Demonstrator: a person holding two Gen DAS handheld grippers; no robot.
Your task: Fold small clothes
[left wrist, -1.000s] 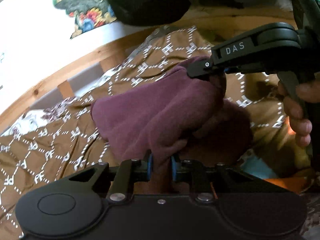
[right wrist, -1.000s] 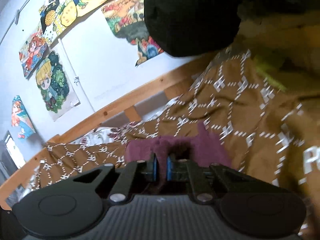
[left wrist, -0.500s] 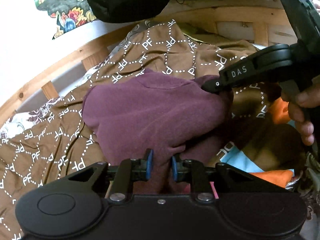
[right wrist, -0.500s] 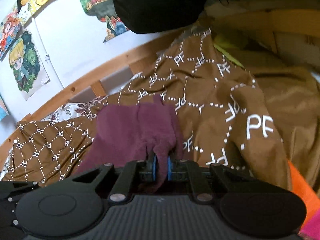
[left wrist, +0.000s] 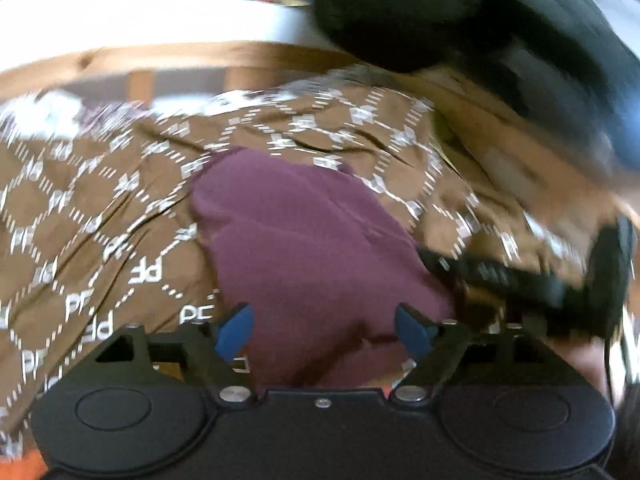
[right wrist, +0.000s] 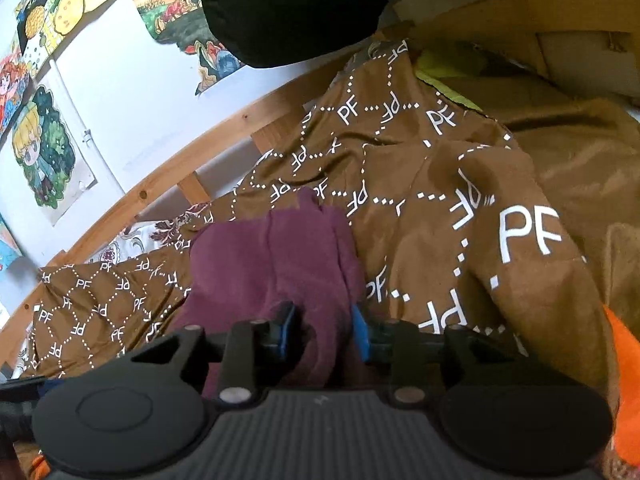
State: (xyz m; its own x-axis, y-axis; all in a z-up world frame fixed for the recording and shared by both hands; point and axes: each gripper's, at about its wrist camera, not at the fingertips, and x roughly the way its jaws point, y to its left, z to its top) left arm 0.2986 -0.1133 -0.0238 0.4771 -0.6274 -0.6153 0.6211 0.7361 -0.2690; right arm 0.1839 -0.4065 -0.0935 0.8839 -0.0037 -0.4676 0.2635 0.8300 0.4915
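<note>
Small maroon fleece garment (left wrist: 320, 240), folded, lying flat on what I read as bedding, centre of frame, lower edge bunched.

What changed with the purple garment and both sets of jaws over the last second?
Both grippers have let go. The left gripper had the purple garment pinched; its jaws have just been opening and now stand wide, clear of the cloth. The right gripper jaws have also been opening, cloth loose between them. The garment, held up before, now lies flatter on the brown patterned blanket, which stayed put.
</note>
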